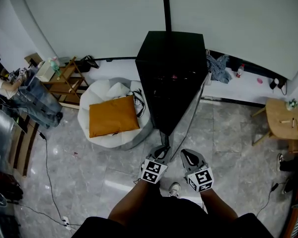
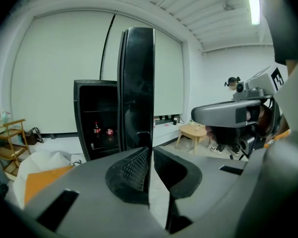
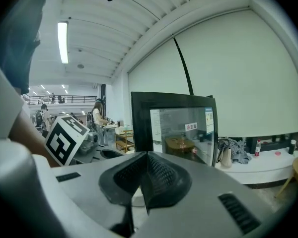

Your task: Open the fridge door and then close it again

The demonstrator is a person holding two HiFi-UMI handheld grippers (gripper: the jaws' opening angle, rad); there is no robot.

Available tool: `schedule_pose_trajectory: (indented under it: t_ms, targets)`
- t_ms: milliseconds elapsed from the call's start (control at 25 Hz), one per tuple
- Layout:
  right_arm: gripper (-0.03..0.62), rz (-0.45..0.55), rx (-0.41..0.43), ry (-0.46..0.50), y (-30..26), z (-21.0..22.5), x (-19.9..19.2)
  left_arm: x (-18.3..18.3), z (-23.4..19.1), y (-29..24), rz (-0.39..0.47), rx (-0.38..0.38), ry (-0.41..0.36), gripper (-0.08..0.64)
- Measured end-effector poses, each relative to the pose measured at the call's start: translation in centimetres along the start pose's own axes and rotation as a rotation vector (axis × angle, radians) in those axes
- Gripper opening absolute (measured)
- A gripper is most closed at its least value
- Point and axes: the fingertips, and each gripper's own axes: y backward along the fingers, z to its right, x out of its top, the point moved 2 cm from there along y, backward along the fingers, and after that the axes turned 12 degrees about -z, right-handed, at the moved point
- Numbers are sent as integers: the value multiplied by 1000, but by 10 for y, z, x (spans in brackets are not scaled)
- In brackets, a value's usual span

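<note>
The black fridge (image 1: 171, 58) stands by the back wall, and its glass door (image 1: 188, 115) swings out toward me. My left gripper (image 1: 162, 150) sits at the door's free edge. In the left gripper view the door (image 2: 137, 83) shows edge-on right at the fingertips, with the jaws nearly together on it. Bottles show on the shelves of the open fridge (image 2: 97, 118). My right gripper (image 1: 187, 155) hangs beside the left one, shut and holding nothing. It faces the outer glass of the door (image 3: 181, 128).
A white beanbag with an orange cushion (image 1: 113, 115) lies left of the fridge, next to a wooden rack (image 1: 64, 81). A round wooden table (image 1: 285, 117) stands at the right. A person (image 1: 20, 90) sits at the far left. Cables run across the marble floor (image 1: 47, 167).
</note>
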Motion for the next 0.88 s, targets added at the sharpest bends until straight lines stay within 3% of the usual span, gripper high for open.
schedule_pose_trajectory:
  t_ms: [120,240,640,880]
  targets:
    - [18,-3,-11,-10,3,2,-2,1,15,1,2,-84,-21,41]
    - [18,3,-19,-18,5,3,-2,4,25,6,15,-112,-64,29]
    - [17,6,-26,-39,11,16,-6,9,3,34,76,-35,15,20]
    - [17,15,19,-55,7,15,-3,14,-14,43,110,25,60,21]
